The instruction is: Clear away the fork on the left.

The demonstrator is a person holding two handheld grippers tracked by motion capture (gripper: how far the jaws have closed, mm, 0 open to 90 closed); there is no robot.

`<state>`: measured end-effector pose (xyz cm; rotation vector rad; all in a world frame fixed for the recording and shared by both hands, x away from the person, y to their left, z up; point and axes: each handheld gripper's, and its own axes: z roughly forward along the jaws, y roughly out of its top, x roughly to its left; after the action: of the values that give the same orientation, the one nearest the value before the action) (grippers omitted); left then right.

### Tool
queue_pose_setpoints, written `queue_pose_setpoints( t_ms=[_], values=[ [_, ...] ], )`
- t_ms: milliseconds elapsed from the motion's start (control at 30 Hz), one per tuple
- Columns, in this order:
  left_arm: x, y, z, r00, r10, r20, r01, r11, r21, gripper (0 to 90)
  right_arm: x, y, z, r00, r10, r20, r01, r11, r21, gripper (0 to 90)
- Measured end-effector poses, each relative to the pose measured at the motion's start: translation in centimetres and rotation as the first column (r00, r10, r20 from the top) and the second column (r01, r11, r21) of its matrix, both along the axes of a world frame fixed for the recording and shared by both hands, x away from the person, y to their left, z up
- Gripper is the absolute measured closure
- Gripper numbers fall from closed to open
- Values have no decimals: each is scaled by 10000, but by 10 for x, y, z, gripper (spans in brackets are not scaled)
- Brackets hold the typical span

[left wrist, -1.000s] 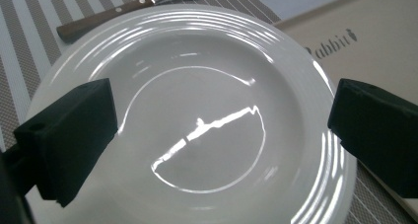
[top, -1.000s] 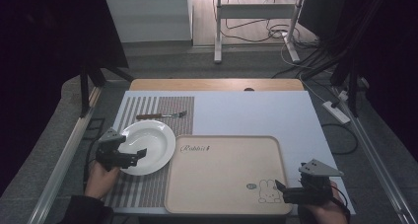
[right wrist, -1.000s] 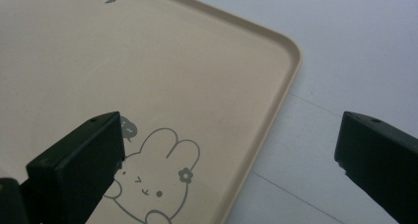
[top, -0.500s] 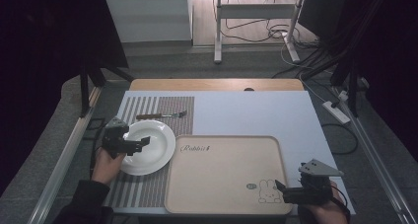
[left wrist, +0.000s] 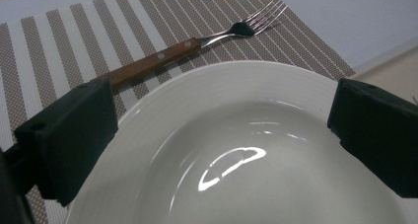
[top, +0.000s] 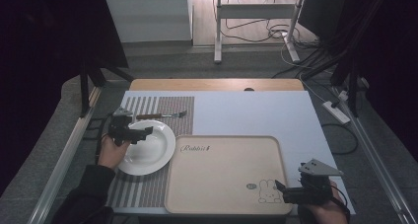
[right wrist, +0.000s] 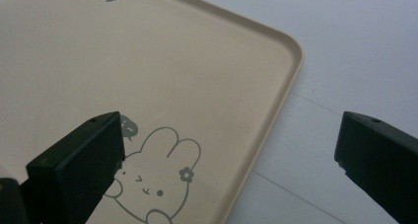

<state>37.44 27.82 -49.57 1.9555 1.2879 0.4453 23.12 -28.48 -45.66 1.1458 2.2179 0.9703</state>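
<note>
Shifting up frame over last second, left claw (top: 148,131) now sits over white plate (top: 150,155) at left of frame, jaws wide, holding nothing. Fork (left wrist: 197,40) lies just beyond plate on striped mat (top: 148,189). Right claw (top: 280,188) unmoved, wide, at lower-right corner of tray (top: 222,179). Likely heading for fork or plate's far rim.

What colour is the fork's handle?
Brown wood with small metal rivets; the fork shows best in the left gripper view.
</note>
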Motion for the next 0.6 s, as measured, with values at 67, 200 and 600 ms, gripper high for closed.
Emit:
queue_pose_setpoints(
  t_ms=[67, 200, 600],
  values=[
    [8, -2, 0, 10000, -64, 18, 63, 10000, 56, 1, 0, 0, 0, 10000, 5, -18, -5, 10000, -4, 0],
    [16, -4, 0, 9999, -135, 60, 135, 9998, 134, 1, 0, 0, 0, 10000, 14, -27, -14, 10000, 1, 0],
    [44, -8, -1, 9989, -470, -83, 469, 9987, -173, 1, 0, 0, 0, 10000, 35, -54, -35, 10000, 22, 0]
  ],
)
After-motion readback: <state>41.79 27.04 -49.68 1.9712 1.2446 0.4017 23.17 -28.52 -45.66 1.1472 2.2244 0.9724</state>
